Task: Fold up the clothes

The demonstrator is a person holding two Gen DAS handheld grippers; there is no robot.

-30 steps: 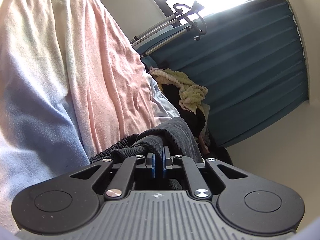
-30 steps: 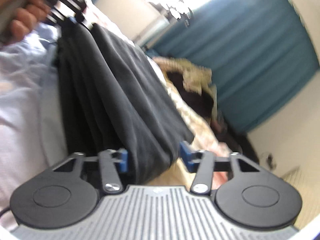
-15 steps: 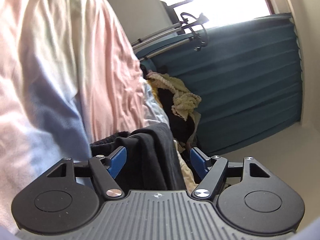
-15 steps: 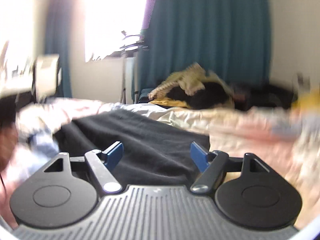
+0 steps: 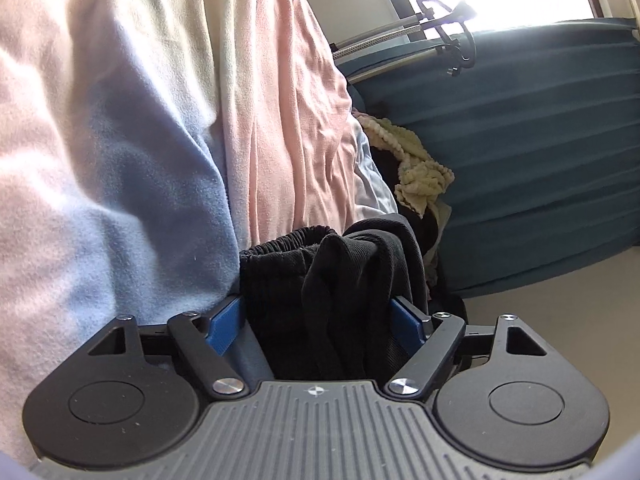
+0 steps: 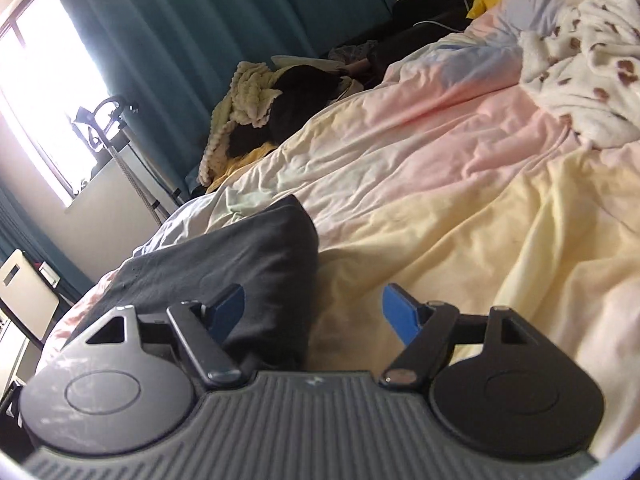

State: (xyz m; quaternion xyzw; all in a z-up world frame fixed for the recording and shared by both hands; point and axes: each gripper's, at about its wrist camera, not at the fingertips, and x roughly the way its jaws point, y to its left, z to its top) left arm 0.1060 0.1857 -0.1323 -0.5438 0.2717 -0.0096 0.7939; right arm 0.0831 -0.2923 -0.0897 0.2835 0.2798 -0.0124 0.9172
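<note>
Both grippers are releasing | left gripper (image 5: 320,316) jaws just opening wide around bunched black elastic-waist trousers (image 5: 332,280) | right gripper (image 6: 312,312) jaws gaping, gripping nothing | we are backing straight off, sparing folds on pastel bedspread (image 6: 440,200).

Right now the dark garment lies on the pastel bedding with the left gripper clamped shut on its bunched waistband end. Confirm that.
Not quite. The left gripper is open: the left wrist view shows its blue pads spread wide, having just been opening, with the dark garment loose between them on the pastel bedding.
</note>
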